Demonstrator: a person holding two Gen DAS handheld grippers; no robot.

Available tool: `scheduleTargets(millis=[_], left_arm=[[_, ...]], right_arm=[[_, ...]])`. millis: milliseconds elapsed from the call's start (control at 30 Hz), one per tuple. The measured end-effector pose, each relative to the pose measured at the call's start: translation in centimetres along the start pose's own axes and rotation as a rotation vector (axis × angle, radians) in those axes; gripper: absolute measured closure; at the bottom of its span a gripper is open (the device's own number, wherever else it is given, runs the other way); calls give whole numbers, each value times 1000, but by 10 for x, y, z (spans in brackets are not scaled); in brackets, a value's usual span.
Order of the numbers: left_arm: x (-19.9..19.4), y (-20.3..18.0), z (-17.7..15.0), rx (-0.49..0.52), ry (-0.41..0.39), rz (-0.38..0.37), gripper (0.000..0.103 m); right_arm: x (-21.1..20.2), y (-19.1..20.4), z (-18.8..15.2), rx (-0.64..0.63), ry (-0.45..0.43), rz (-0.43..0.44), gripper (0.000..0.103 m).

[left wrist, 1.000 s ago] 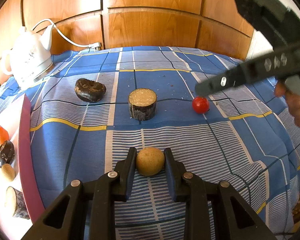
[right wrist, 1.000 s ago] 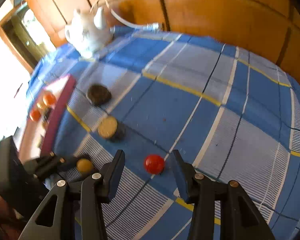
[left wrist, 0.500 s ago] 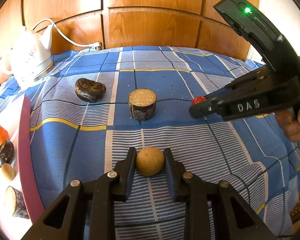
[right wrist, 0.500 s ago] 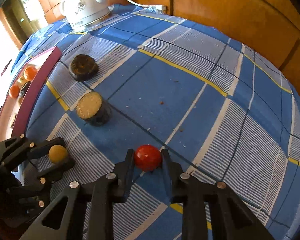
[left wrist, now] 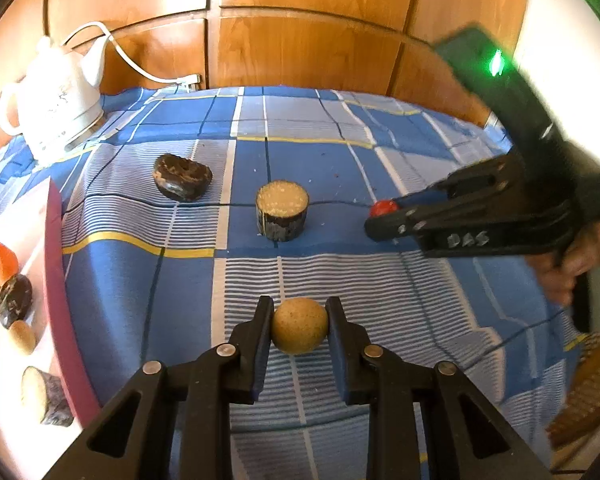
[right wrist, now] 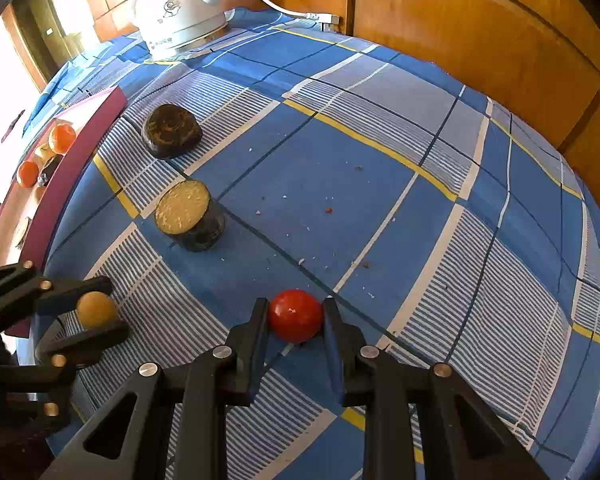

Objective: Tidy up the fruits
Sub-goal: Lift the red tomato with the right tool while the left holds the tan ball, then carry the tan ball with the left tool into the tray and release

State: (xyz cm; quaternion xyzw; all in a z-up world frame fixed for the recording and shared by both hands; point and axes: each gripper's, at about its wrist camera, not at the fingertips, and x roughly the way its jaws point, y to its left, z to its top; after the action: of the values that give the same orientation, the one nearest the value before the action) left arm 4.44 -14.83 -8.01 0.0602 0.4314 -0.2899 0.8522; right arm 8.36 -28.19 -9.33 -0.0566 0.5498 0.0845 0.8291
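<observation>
Both wrist views — close, angled down — share the tablecloth [left wrist: 188,280].

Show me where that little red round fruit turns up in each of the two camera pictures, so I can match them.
Left wrist view: the red fruit sits at mid-right, mostly hidden between the right gripper fingers.
Right wrist view: the red fruit sits low and central, clamped by that same gripper.
Shared landmark: the cut dark cylinder with the pale top, left of the fruit in both.

A kettle [left wrist: 54,100] stands at the bench's [left wrist: 300,140] far left; the tray [left wrist: 56,280] lies left, holding fruit pieces [left wrist: 14,300].
</observation>
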Motion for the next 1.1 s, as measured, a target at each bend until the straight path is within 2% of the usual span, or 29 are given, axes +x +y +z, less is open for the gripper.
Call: scheduleTargets(millis=[200,300,433,600,700,967,1033,1100], left_arm=[[-47,27,8,-95,-74,-8,76],[-69,57,7,-174,-102,43,76],[-95,113,-5,-343,-123,117,77],[-102,177,-27,-511,-90,209,77],[-97,197,-30,-540,-77,246,76],[-71,222,-31,-536,-38,329,76],[-68,226,-31,-538,-31,342,73],[-70,226,-31,-532,-35,344,62]], right_arm=[[0,0,0,-5,2,-6,77],[0,1,0,-10,2,-11,77],[0,2,-1,-14,2,-15,77],[-1,3,-1,-11,2,-16,77],[-1,2,-1,-11,3,-17,77],[-1,3,-2,-8,2,-17,77],[-1,3,-2,-9,2,-18,77],[-1,3,-2,-10,2,-16,77]])
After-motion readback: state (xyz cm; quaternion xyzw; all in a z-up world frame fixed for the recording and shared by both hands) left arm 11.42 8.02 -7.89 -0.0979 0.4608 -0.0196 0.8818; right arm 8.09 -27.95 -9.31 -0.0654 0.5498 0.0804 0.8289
